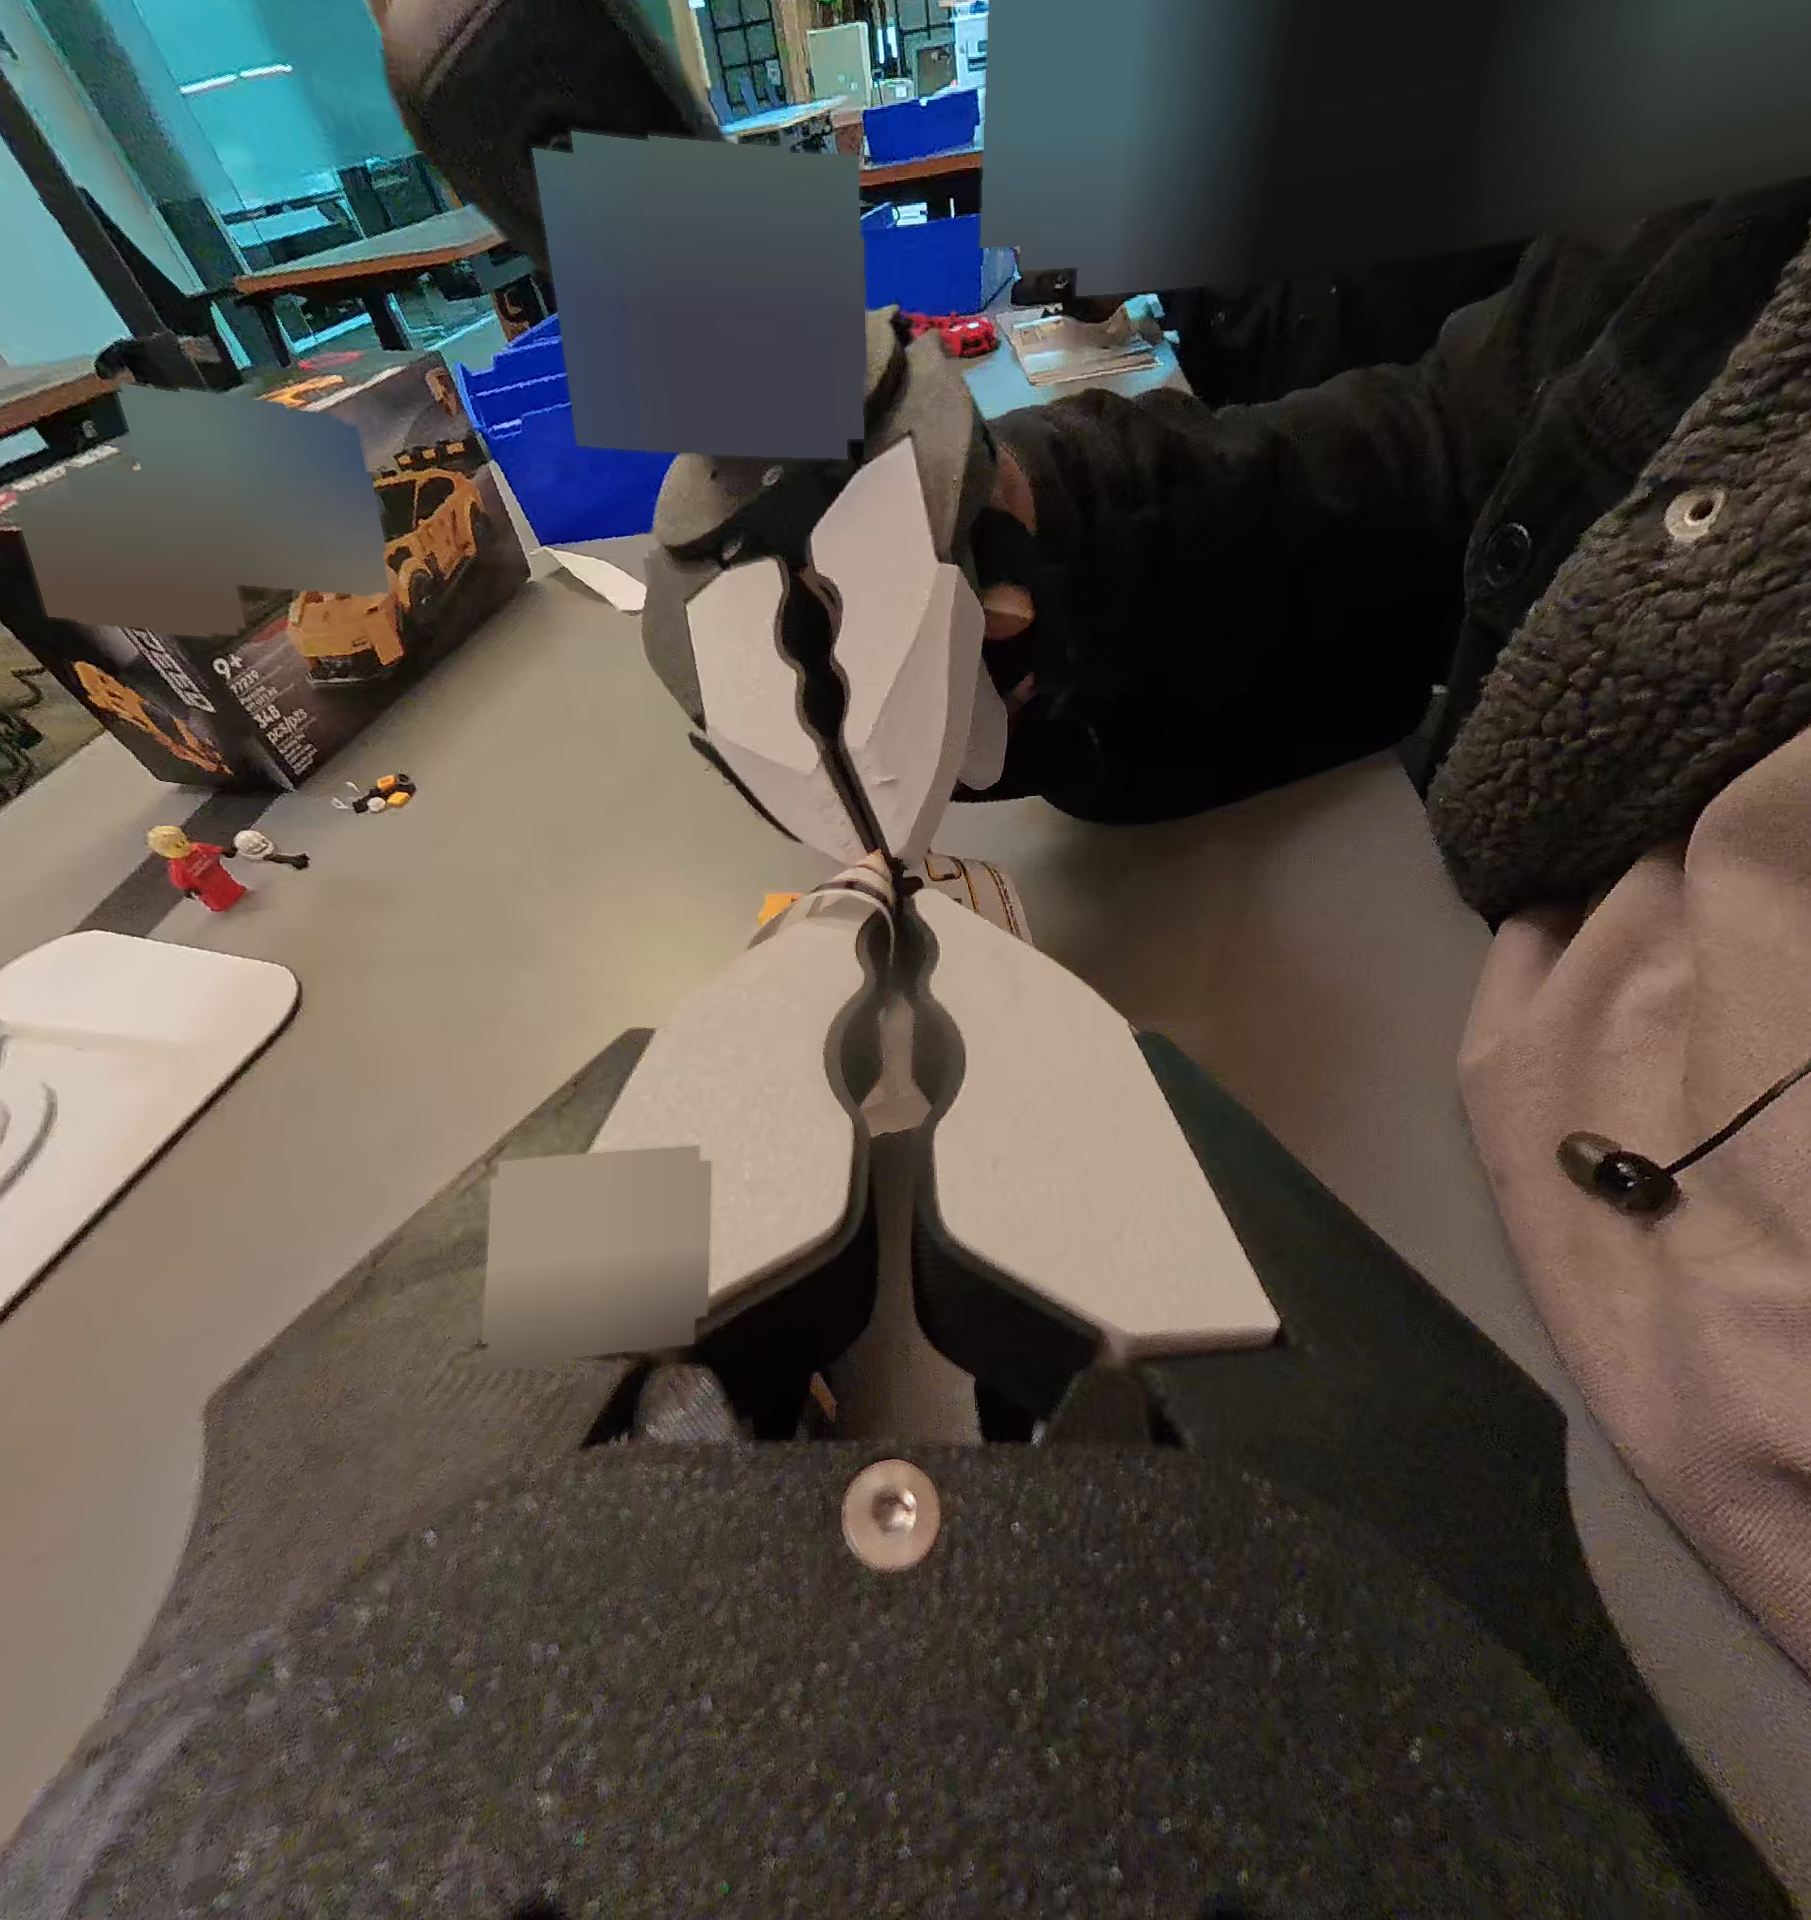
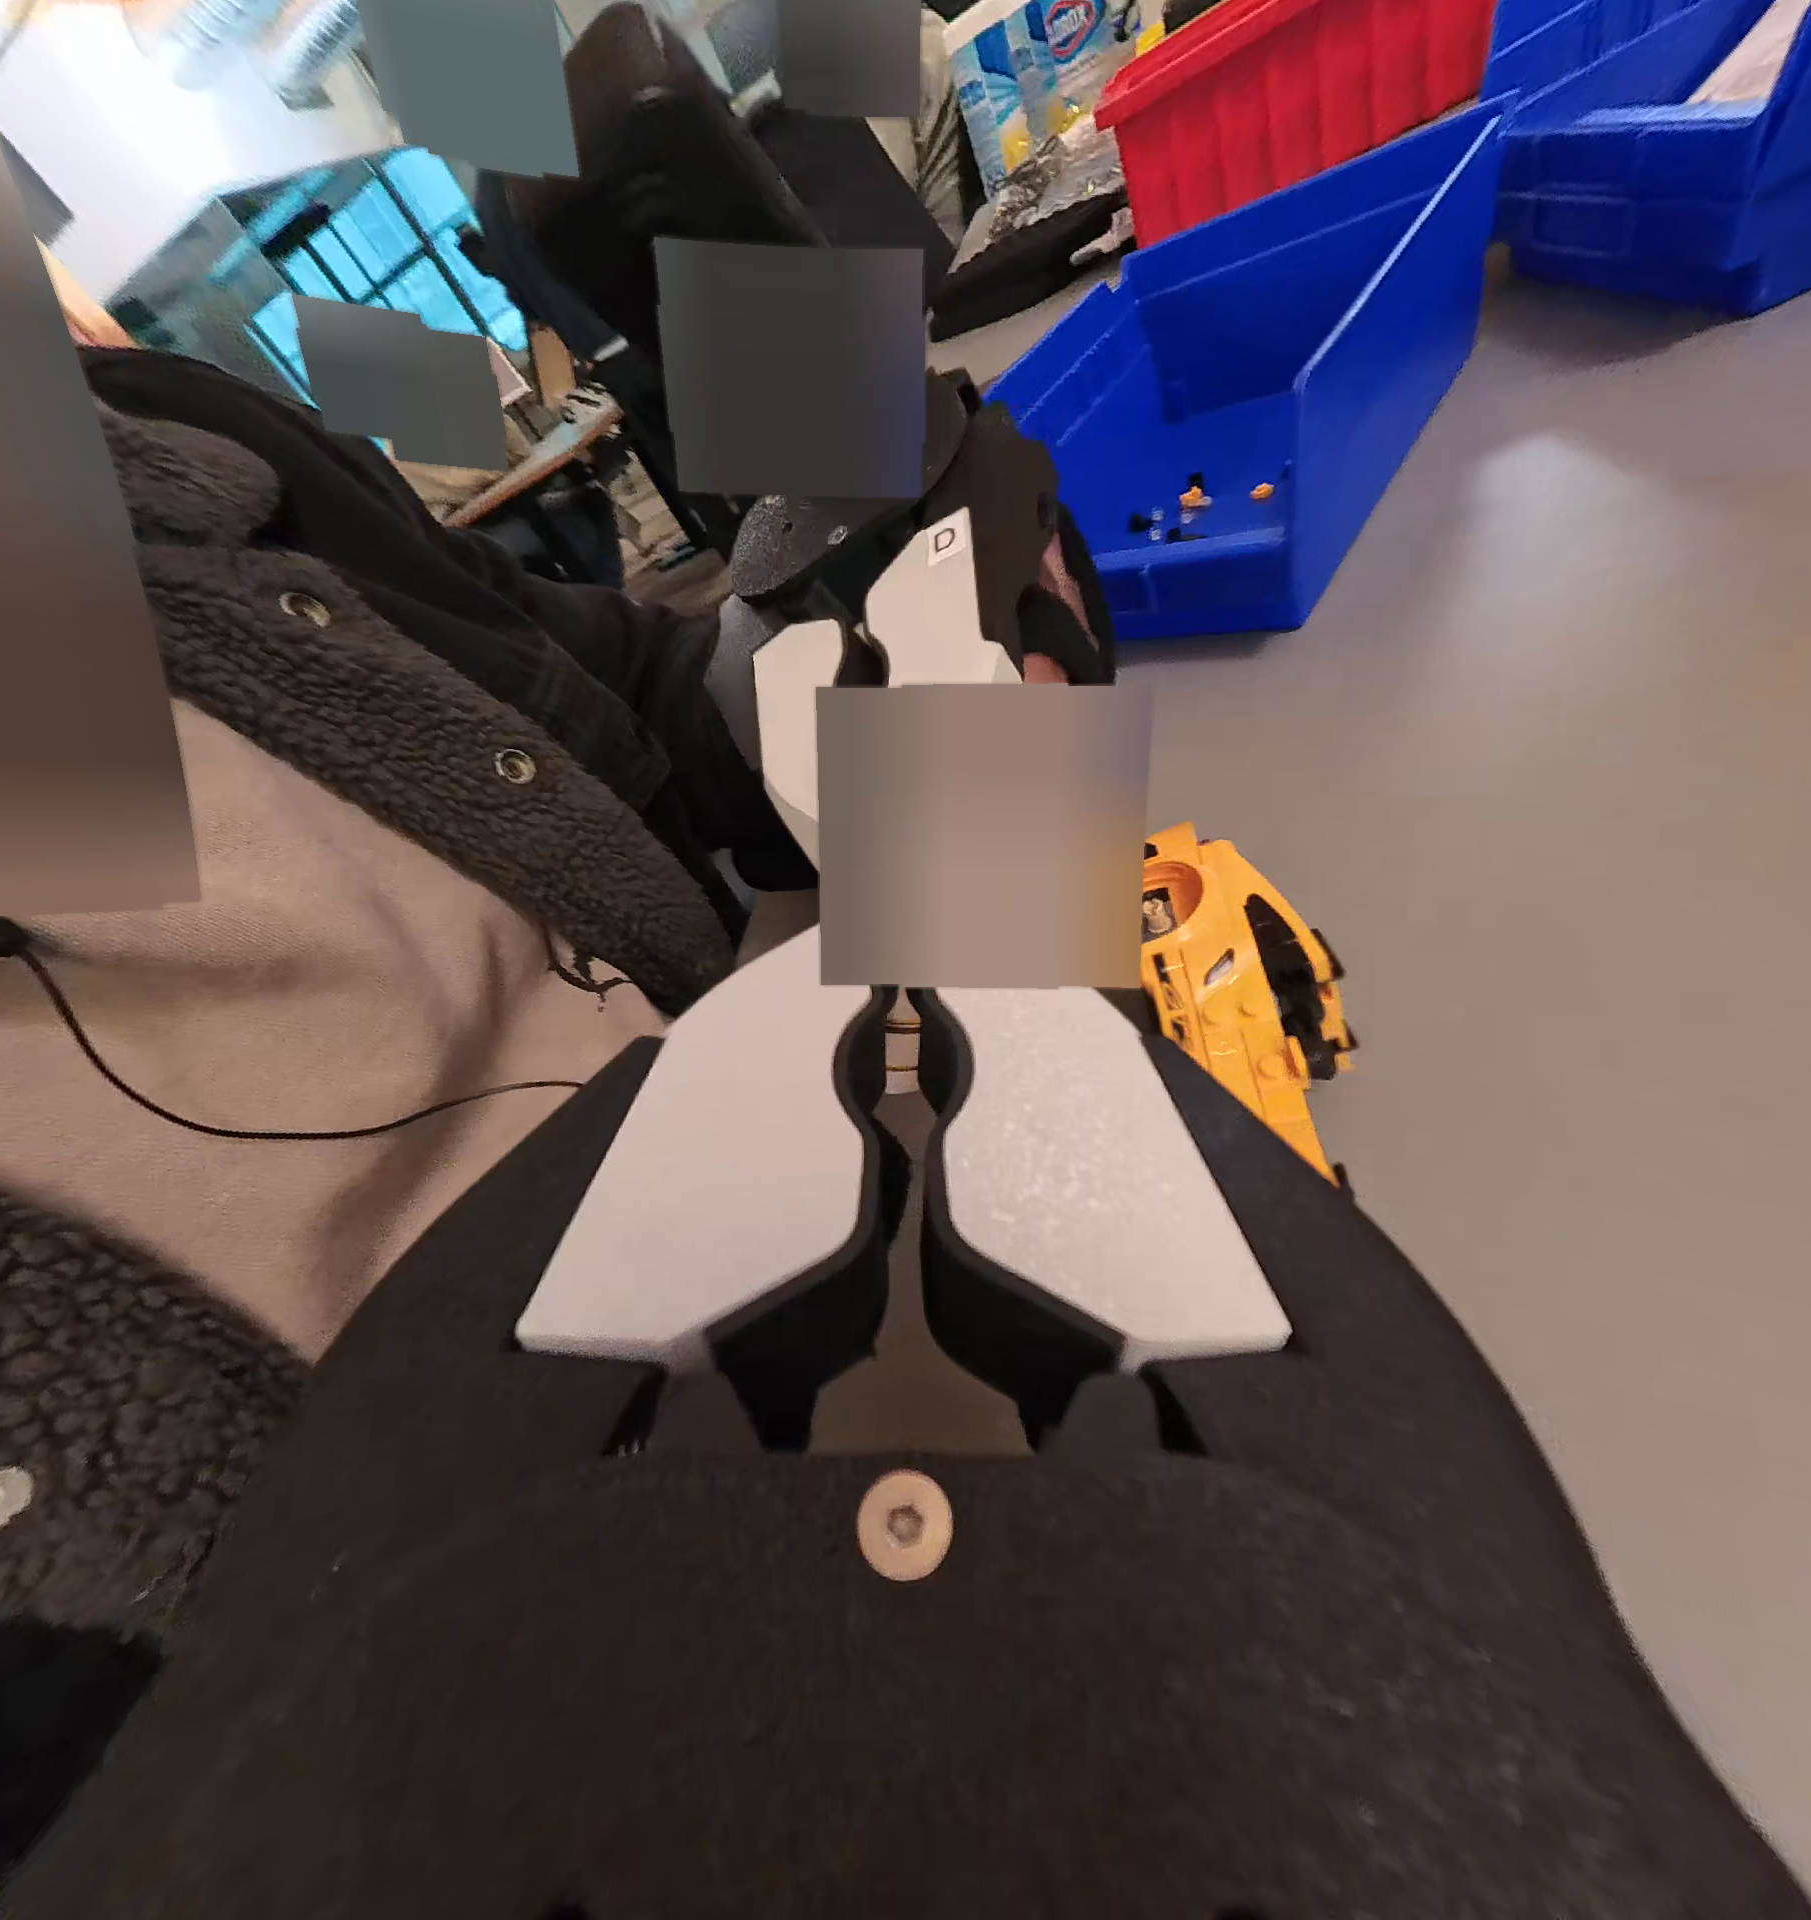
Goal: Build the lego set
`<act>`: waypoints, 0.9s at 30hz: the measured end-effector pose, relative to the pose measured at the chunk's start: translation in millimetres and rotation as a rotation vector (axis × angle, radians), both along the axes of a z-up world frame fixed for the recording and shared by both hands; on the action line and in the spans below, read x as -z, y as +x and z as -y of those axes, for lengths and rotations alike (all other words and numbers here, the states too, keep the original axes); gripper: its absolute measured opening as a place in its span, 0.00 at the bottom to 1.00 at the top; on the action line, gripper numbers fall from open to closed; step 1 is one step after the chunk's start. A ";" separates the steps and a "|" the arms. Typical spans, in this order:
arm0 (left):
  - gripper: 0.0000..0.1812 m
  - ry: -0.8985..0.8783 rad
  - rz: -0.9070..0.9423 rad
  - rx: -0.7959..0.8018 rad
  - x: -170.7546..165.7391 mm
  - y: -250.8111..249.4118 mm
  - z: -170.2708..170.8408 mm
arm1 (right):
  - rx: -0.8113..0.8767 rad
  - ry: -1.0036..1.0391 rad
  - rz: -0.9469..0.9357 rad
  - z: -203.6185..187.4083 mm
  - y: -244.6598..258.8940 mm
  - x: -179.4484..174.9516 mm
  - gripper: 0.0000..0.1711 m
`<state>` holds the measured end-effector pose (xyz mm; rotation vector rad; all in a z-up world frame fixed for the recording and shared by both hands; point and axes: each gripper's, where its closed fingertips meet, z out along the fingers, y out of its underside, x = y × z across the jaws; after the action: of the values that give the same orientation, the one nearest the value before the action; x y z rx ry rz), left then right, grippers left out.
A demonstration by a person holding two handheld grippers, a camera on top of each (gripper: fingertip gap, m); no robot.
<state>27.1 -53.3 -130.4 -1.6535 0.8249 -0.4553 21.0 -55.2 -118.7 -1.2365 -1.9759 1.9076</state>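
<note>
In the left wrist view my left gripper (image 1: 896, 902) is shut on a thin white sheet (image 1: 984, 894) with yellow and black stripes and holds it just above the grey table (image 1: 485, 1018). My right gripper (image 1: 883, 857) comes in from above, held by a gloved hand (image 1: 1140, 623). Its tips are pressed together on the sheet's top edge, tip to tip with my left gripper. In the right wrist view a blurred patch hides both grippers' tips, and only the right fingers (image 2: 755, 1132) show. A yellow lego car (image 2: 1244, 997) lies on the table just right of them.
The set's box (image 1: 361, 623) stands at the left, with a red minifigure (image 1: 205, 868) and several small loose parts (image 1: 387, 795) in front of it. A white pad (image 1: 101, 1049) lies at the near left. Blue bins (image 2: 1244, 416) and a red bin (image 2: 1296, 104) stand at the back right. A person's coat (image 1: 1659, 623) is close on the right. Left and right tips are no more than a few centimetres apart. The red minifigure (image 1: 205, 868) is about 40 cm from both grippers' fingertips.
</note>
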 end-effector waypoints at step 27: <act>0.00 0.096 -0.117 0.000 0.2 0.0 5.5 | 0.078 0.446 -0.207 3.2 -2.6 1.8 0.16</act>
<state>27.0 -58.7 -130.6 -1.6025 0.9188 -0.3157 18.4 -58.4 -120.5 -0.9373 -2.0516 1.3850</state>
